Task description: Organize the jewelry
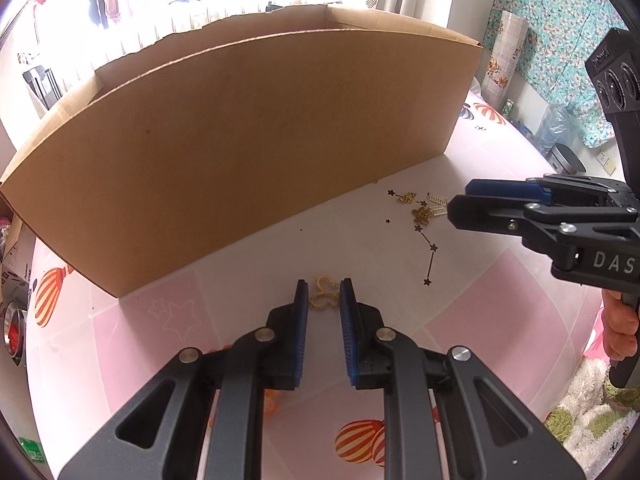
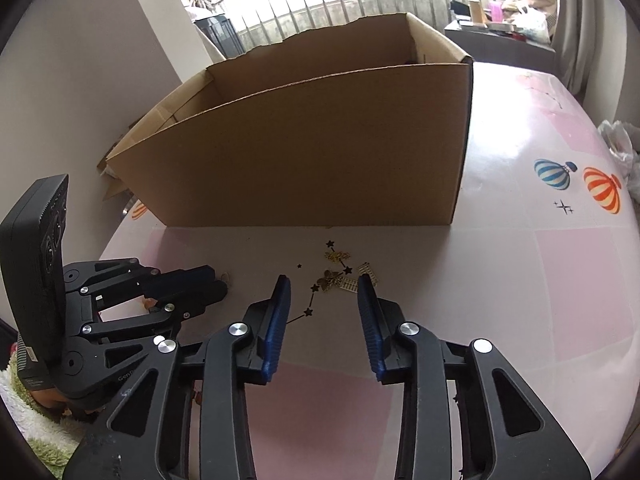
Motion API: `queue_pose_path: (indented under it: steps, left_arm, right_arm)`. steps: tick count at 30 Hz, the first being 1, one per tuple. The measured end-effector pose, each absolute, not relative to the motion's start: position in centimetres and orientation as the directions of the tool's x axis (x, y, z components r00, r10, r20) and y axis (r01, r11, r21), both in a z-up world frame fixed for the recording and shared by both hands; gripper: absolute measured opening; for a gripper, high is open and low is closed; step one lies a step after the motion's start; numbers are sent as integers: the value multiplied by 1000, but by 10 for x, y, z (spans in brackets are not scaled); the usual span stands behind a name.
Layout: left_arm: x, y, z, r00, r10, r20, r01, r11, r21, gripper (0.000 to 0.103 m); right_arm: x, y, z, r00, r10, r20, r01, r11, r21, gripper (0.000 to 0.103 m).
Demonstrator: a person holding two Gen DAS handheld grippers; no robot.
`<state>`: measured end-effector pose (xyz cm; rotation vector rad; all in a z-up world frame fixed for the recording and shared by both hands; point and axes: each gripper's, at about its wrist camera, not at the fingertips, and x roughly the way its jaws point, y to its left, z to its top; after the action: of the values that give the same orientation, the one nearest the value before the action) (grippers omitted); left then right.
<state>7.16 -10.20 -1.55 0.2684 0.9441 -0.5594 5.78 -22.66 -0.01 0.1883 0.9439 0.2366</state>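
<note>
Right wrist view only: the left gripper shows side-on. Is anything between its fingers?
Observer: Yes, a gold butterfly-outline charm lies on the pink patterned table between the left gripper fingers.
Operator: Clamped?
Observer: Not clearly; the jaws are narrowly open, and the blue ribbed pads sit close either side.
Operator: And my gripper, from the side?
Observer: The right gripper points at the cluster of small gold charms, tips just short of it.

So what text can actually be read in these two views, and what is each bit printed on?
"DAS": white letters on the side of the right gripper, cut off by the frame edge.
"Gen": faint mark on the left gripper, the rest unreadable.
Print on the box at the table edge: too blurred to read.
</note>
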Motion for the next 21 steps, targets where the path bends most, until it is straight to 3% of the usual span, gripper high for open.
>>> queue_pose_path:
  steps: [2,5,21]
  left_arm:
    - [72,-99,-16,459,-338,-822,560,828,-28,15]
    - [73,-98,-16,458,-341,-821,558,829,-33,15]
    - [74,-97,-18,456,-355,-816,560,827,-46,15]
  right_arm:
    - [61,-223,-2,552,285,-783,-132,958,256,20]
    - [66,-217,-4,538,287,-793,-148,958,247,16]
    - [87,-197,-18,485,312,-817,-197,949,245,15]
